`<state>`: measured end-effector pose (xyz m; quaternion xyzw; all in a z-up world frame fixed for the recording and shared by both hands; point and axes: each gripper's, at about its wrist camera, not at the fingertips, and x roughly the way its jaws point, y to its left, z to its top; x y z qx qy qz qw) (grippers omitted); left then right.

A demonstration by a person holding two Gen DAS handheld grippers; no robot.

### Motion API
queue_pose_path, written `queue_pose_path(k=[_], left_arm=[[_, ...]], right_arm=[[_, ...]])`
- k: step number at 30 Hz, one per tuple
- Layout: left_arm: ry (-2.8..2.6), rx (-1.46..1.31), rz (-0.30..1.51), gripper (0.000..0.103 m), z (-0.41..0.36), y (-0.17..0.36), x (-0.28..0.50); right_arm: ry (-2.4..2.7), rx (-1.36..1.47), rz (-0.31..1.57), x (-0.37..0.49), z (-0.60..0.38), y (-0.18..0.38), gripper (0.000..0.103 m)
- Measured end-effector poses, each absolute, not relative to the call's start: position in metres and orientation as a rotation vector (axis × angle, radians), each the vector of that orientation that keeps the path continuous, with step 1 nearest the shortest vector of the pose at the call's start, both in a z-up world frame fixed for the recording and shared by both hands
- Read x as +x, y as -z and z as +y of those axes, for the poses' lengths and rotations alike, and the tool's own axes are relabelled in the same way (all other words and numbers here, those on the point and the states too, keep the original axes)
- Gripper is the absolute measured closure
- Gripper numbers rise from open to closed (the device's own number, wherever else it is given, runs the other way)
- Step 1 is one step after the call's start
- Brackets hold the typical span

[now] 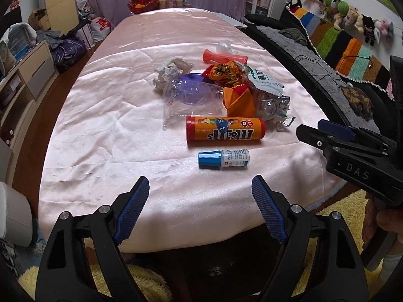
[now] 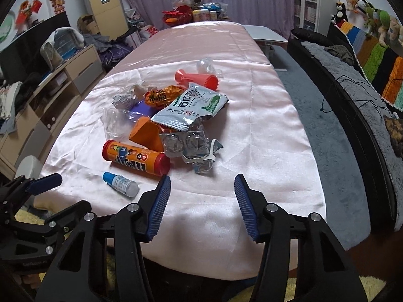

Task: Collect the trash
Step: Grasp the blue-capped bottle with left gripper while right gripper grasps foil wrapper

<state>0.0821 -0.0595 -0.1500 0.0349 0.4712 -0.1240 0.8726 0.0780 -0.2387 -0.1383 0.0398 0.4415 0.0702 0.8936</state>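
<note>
A pile of trash lies on the pink tablecloth (image 1: 105, 136): an orange M&M's tube (image 1: 225, 131) (image 2: 136, 158), a small white bottle with a blue cap (image 1: 223, 159) (image 2: 121, 184), a clear plastic bag (image 1: 189, 98), an orange paper piece (image 1: 239, 102), a grey-green snack packet (image 2: 192, 109), crumpled foil (image 2: 186, 142) and a coral plastic tube (image 1: 224, 57). My left gripper (image 1: 200, 201) is open and empty at the table's near edge, just short of the bottle. My right gripper (image 2: 202, 201) is open and empty, near the foil scraps.
A black sofa (image 2: 352, 105) with a striped blanket runs along the right. Drawers (image 2: 63, 88) and clutter stand on the left. Red baskets and jars (image 1: 156, 1) sit at the table's far end. A yellow rug (image 1: 141, 281) lies below the near edge.
</note>
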Motion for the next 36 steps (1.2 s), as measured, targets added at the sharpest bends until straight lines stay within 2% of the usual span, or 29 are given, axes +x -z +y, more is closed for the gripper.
queue_pose_path(k=[2, 8, 10, 12, 14, 17, 20, 22, 27, 28, 29, 36], left_arm=[[0.281, 0.063, 1.005, 0.024, -0.063, 0.156, 0.088], [0.299, 0.075, 1.036, 0.026, -0.074, 0.168, 0.105], [0.301, 0.074, 1.047, 0.031, -0.075, 0.172, 0.112], [0.310, 0.065, 1.059, 0.044, -0.076, 0.176, 0.118], [0.318, 0.058, 1.065, 0.050, -0.076, 0.179, 0.122], [0.314, 0.085, 1.051, 0.057, -0.077, 0.179, 0.126], [0.304, 0.076, 1.043, 0.070, -0.075, 0.179, 0.129], [0.307, 0.055, 1.046, 0.070, -0.073, 0.178, 0.129], [0.290, 0.069, 1.016, 0.071, -0.069, 0.172, 0.122], [0.294, 0.069, 1.010, 0.075, -0.069, 0.170, 0.119], [0.301, 0.063, 1.010, 0.087, -0.069, 0.168, 0.117], [0.283, 0.063, 0.982, 0.088, -0.063, 0.156, 0.099]], right_arm=[[-0.149, 0.073, 0.929, 0.085, -0.236, 0.144, 0.061], [-0.153, 0.089, 0.951, 0.105, -0.239, 0.157, 0.064], [-0.167, 0.099, 0.958, 0.111, -0.239, 0.160, 0.064], [-0.181, 0.103, 0.963, 0.116, -0.238, 0.163, 0.066], [-0.194, 0.102, 0.967, 0.121, -0.237, 0.167, 0.082], [-0.205, 0.092, 0.962, 0.123, -0.237, 0.169, 0.085], [-0.213, 0.085, 0.962, 0.124, -0.237, 0.168, 0.090], [-0.200, 0.071, 0.954, 0.122, -0.239, 0.165, 0.093], [-0.174, 0.056, 0.933, 0.113, -0.244, 0.155, 0.094], [-0.171, 0.055, 0.927, 0.110, -0.244, 0.153, 0.094], [-0.169, 0.055, 0.922, 0.108, -0.245, 0.150, 0.094], [-0.112, 0.038, 0.875, 0.091, -0.245, 0.131, 0.094]])
